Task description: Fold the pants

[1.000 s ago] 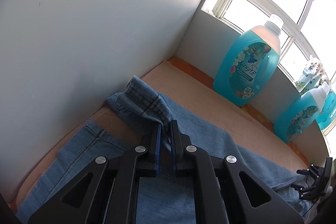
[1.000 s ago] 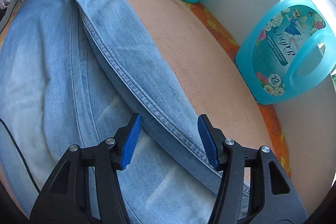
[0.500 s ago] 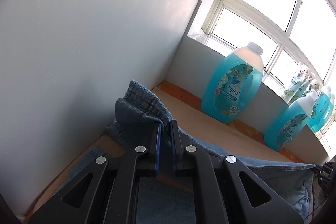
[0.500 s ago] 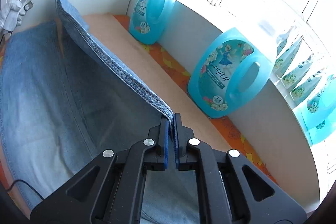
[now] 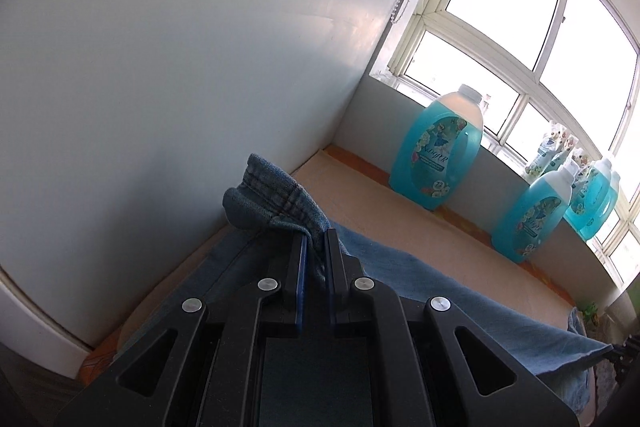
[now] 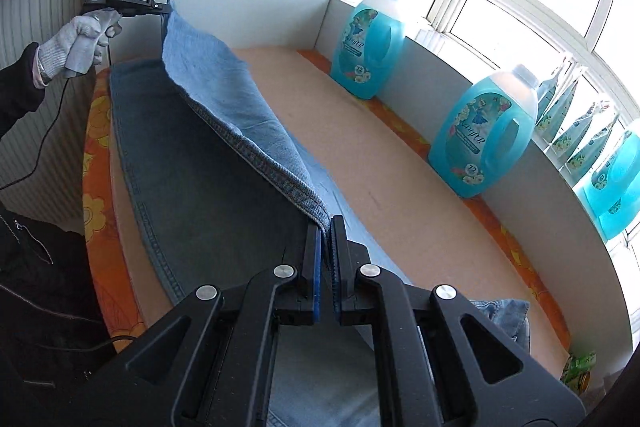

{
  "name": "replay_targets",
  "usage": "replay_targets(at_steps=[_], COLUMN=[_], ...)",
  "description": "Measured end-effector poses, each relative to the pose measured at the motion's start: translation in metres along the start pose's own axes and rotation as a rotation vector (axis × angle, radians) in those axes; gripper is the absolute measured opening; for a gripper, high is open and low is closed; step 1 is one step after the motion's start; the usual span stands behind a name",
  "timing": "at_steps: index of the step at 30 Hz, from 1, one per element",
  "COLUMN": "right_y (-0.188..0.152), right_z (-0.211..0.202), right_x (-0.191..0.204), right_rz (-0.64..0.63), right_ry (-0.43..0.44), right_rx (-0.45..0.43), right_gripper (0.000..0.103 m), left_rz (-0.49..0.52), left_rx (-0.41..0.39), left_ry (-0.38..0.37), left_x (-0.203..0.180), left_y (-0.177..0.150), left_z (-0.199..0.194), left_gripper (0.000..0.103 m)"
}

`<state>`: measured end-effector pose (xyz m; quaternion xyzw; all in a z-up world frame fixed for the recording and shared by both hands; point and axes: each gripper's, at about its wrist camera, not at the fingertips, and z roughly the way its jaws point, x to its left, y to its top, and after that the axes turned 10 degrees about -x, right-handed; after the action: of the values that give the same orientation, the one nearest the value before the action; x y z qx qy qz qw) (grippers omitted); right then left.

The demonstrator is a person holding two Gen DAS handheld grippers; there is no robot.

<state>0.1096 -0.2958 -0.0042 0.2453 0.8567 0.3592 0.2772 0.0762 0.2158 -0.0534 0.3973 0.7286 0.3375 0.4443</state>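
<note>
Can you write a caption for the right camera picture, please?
Right gripper and left gripper lift one edge of the jeans above the table, beside blue detergent bottles.

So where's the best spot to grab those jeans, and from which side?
Along the stitched side seam of the jeans, one grip near each end, coming in from the window side where that edge lay free. The seam is thick and firm, so the fingers bite well, and held at two points it lifts as one straight line. Both the left gripper and right gripper are clamped there now.

Both wrist views share the pants (image 5: 460,291) close up.
</note>
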Motion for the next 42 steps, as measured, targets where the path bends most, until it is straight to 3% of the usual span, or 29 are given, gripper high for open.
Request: replay_targets(at_steps=[10,16,18,22,24,29,33,36,38,39,40,42], right_y=[-0.053,-0.064,-0.064,-0.062,-0.061,-0.06,-0.059,-0.059,-0.06,-0.06,-0.061,-0.06], right_z=[0.013,0.026,0.029,0.03,0.03,0.031,0.033,0.033,0.032,0.031,0.031,0.031], right_x=[0.045,0.052,0.05,0.049,0.048,0.048,0.048,0.048,0.047,0.046,0.045,0.044], right_rz=[0.041,0.037,0.032,0.024,0.017,0.016,0.012,0.011,0.007,0.005,0.006,0.011], right_ry=[0.067,0.076,0.074,0.074,0.073,0.066,0.065,0.062,0.057,0.055,0.051,0.04], right_rx=[0.144,0.185,0.189,0.192,0.194,0.189,0.183,0.178,0.174,0.173,0.172,0.168], right_gripper=[0.004,0.004,0.004,0.004,0.004,0.004,0.004,0.004,0.004,0.004,0.004,0.004], left_rz=[-0.13,-0.092,-0.088,-0.143,-0.175,-0.204,-0.301,-0.261,-0.196,-0.169,-0.153,-0.137], left_rx=[0.076,0.104,0.111,0.128,0.142,0.181,0.225,0.195,0.168,0.16,0.149,0.117], left_ry=[0.026,0.008,0.014,0.0,0.0,0.061,0.074,0.118,0.138,0.144,0.143,0.142], left_x=[0.052,0.05,0.05,0.058,0.064,0.073,0.083,0.08,0.071,0.068,0.066,0.064], left_y=[-0.061,-0.07,-0.07,-0.072,-0.073,-0.075,-0.078,-0.077,-0.078,-0.078,-0.078,-0.077], left_z=[-0.016,-0.017,-0.017,-0.016,-0.017,-0.011,0.003,0.008,0.008,0.009,0.008,0.004], left_gripper=[0.007,0.008,0.013,0.04,0.046,0.047,0.047,0.046,0.027,0.013,0.007,0.005])
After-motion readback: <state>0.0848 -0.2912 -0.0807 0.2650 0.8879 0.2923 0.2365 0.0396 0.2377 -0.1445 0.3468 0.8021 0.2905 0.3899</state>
